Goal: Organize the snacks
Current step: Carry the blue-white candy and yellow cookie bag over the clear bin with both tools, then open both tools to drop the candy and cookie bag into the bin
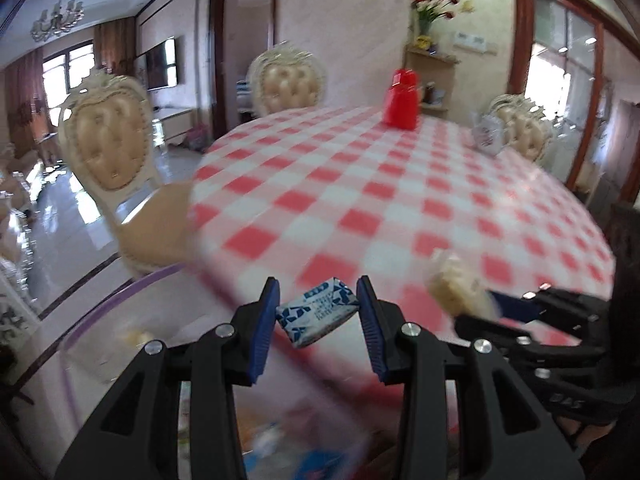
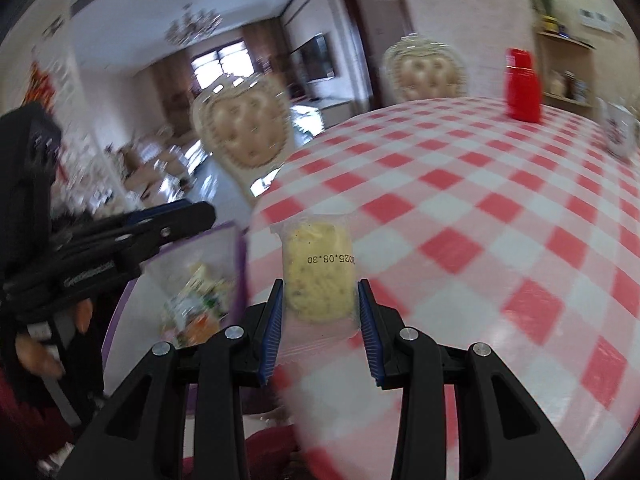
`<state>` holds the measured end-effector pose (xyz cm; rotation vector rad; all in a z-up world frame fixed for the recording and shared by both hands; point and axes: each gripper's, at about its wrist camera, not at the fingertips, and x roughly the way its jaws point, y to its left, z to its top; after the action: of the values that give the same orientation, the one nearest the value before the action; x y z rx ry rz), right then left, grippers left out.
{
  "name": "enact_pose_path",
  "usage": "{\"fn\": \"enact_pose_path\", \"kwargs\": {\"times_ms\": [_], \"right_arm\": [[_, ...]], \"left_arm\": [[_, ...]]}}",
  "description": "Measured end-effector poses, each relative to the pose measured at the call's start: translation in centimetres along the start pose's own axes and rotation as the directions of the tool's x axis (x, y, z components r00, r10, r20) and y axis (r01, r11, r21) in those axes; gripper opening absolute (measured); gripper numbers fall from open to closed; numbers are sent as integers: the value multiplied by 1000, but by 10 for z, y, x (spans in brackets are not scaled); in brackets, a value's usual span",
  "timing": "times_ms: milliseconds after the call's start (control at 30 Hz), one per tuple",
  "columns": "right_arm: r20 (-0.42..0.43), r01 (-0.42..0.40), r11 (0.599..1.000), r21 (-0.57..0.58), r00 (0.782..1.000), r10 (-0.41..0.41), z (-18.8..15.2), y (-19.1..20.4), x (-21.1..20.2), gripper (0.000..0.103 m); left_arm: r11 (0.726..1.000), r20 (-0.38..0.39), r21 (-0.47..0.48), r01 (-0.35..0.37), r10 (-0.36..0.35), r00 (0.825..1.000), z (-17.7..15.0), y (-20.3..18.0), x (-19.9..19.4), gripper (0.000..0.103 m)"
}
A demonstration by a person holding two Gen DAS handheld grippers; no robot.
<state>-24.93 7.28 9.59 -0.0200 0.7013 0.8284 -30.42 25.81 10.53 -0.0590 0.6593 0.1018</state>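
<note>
My left gripper (image 1: 317, 298) is shut on a small blue-and-white wrapped snack (image 1: 318, 310), held in the air over the near edge of the table. My right gripper (image 2: 320, 296) is shut on a clear packet with a pale yellow biscuit (image 2: 319, 276) inside and a printed date on it. In the left wrist view the right gripper (image 1: 476, 300) shows at the right with that biscuit packet (image 1: 454, 282). The right wrist view has the left gripper's black body (image 2: 120, 236) at the left, above a purple-rimmed clear bin (image 2: 192, 292) with several snacks in it.
A round table with a red-and-white checked cloth (image 1: 380, 184) fills the middle. A red container (image 1: 401, 100) and a white patterned object (image 1: 486, 134) stand at its far side. Cream padded chairs (image 1: 108, 148) ring the table. A person's hand (image 2: 36, 356) and red sleeve show at the lower left.
</note>
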Motion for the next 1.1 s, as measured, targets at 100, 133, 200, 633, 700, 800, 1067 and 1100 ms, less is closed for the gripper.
{"fn": "enact_pose_path", "kwargs": {"times_ms": [100,133,200,633,700,800,1067,1100], "right_arm": [[-38,-40,996,-79,999,38,-2,34,14,36],[-49,-51,994,-99,998,47,-3,44,18,36],[-71,-70,988,-137,996,61,-3,63,27,36],[-206,-145,957,-253,974,93,-8,129,82,36],[-219,-155,954,-256,971,99,-8,135,89,36],[-230,-171,950,-263,967,110,-6,143,97,36],[-248,-167,955,-246,963,104,-3,146,114,54],[-248,-163,958,-236,963,102,-3,145,114,59]], "left_arm": [[998,-19,-32,-55,54,998,-13,33,-3,40],[996,-24,-51,-68,67,997,-14,43,-3,40],[994,-42,-84,-71,68,997,-11,60,2,40],[956,-54,-239,-173,164,985,-28,132,2,40],[952,-58,-249,-179,170,984,-29,138,1,40],[953,-65,-244,-179,168,984,-31,139,3,41],[947,-26,-254,-194,194,981,-30,134,4,101],[943,-38,-255,-214,211,977,-30,136,5,101]]}}
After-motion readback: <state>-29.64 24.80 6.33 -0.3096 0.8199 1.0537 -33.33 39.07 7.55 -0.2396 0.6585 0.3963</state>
